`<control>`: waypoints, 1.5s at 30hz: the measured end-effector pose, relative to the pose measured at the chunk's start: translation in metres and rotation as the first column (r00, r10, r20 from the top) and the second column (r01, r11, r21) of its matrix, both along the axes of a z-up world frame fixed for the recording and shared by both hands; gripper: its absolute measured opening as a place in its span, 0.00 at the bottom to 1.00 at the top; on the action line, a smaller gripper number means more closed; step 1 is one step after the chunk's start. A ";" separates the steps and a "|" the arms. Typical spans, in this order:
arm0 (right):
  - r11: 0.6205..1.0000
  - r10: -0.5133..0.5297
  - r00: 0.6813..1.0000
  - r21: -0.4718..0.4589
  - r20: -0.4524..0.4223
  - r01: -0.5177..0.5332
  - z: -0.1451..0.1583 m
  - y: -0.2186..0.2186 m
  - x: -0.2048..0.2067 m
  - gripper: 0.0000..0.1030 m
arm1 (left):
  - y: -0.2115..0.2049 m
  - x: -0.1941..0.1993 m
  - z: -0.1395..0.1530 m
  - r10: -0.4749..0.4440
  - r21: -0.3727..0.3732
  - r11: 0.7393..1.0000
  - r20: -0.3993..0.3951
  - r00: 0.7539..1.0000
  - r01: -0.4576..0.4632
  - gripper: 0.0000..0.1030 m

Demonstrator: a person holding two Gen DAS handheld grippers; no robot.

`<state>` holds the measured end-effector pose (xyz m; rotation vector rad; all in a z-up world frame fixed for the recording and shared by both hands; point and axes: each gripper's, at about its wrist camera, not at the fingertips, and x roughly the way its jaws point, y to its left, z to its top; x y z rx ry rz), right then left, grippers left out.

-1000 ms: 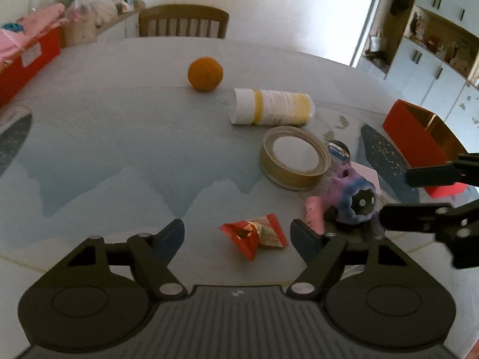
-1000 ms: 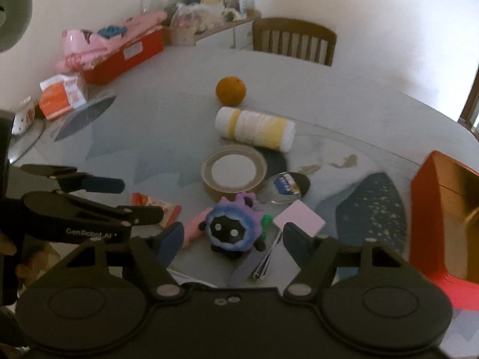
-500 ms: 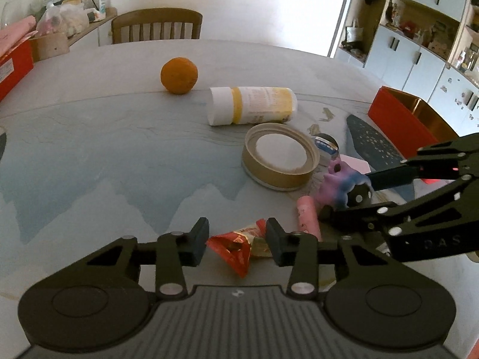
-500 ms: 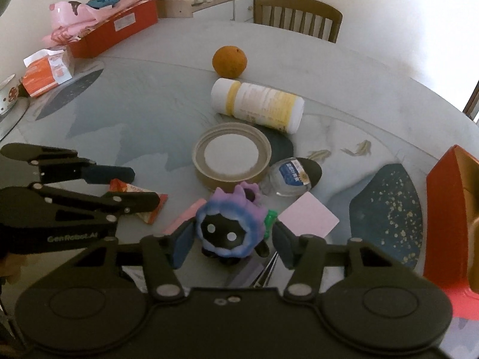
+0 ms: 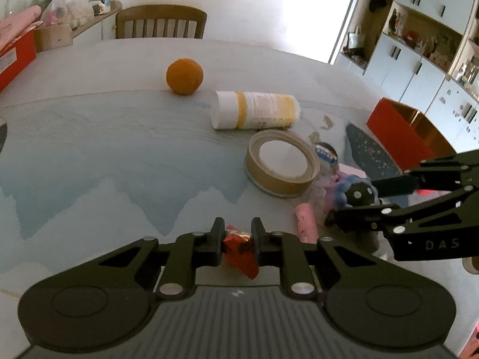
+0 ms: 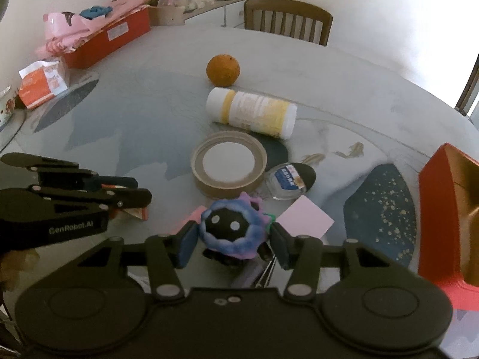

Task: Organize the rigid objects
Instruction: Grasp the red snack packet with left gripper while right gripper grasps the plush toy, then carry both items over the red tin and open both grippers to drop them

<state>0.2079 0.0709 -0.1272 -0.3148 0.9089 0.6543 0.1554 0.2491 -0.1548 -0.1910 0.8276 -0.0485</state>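
Two grasps are being made at once near the table's (image 5: pixel 89 137) front edge: the left gripper (image 5: pixel 238 239) is pinching a red snack packet (image 5: pixel 239 249), nearly closed, while the right gripper (image 6: pixel 232 242), half-open, is pressing both sides of a blue-purple spiky toy (image 6: pixel 232 230). Lifting both toward the red box (image 6: pixel 440 209) probably comes next.

Colours on the table: mostly pale blue-grey, with warm spots of orange, red and pink.

The tablecloth (image 6: pixel 125 125) is pale grey with darker blue mountain shapes and a navy patch flecked with gold. The orange (image 6: pixel 223 70) is deep orange, the bottle (image 6: pixel 251 113) white with yellow bands, the tape roll (image 6: pixel 229 164) tan. The toy (image 6: pixel 232 229) is black-faced with white dot eyes inside a blue-purple ruff. The snack wrapper (image 5: pixel 238 246) is red, the box (image 6: pixel 446 209) red with gold inside, the paper square (image 6: pixel 305 220) pale pink.
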 end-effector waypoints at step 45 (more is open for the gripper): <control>0.958 -0.253 0.962 0.164 0.101 0.235 0.069 -0.266 0.062 0.50 | -0.247 0.122 0.120 -0.167 -0.050 0.983 0.182 0.969 0.178 0.18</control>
